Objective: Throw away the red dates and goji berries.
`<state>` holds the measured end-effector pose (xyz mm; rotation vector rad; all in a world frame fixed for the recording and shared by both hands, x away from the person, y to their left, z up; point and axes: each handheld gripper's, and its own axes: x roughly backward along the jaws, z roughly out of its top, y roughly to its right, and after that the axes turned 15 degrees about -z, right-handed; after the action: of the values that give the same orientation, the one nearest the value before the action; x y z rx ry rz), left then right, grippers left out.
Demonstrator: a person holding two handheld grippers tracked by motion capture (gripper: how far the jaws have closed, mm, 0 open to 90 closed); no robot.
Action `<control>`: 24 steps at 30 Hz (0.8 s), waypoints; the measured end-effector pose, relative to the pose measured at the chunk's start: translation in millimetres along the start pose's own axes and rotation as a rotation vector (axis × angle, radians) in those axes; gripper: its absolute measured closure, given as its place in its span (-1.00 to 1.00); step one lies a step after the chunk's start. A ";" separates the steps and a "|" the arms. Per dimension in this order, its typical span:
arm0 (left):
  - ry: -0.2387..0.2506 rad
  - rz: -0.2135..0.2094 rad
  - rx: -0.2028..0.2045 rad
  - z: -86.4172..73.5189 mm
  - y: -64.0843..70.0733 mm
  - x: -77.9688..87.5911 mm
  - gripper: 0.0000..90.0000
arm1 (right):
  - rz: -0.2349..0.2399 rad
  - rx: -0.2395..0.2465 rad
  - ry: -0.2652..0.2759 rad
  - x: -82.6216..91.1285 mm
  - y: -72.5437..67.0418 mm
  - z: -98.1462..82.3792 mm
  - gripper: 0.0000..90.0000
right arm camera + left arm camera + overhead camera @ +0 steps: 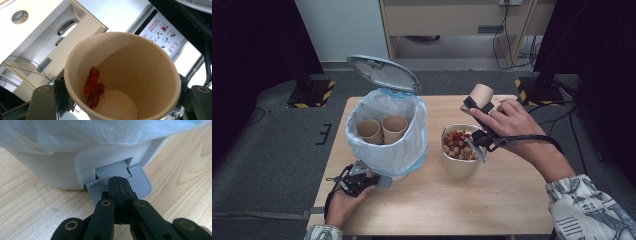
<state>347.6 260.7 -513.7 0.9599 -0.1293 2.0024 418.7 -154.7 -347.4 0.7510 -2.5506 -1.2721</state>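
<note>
Left claw [117, 181] is clenched with nothing in it, tips pressing down on the bin pedal [140, 182]; bin lid [383, 73] is standing open. Right claw [476, 111] is gripping a paper cup [481, 95], tilted above the bowl [459, 162] on the tabletop [512, 195], red bits [93, 86] sticking inside.
</note>
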 end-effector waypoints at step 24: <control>0.000 0.000 0.000 -0.1 -0.1 0.0 1.00 | 0.000 -0.381 -0.086 -2.8 0.4 -26.6 -0.36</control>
<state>347.6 260.8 -513.7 0.9600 -0.1290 2.0025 431.2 -171.5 -330.7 0.6245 -2.2610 -1.7540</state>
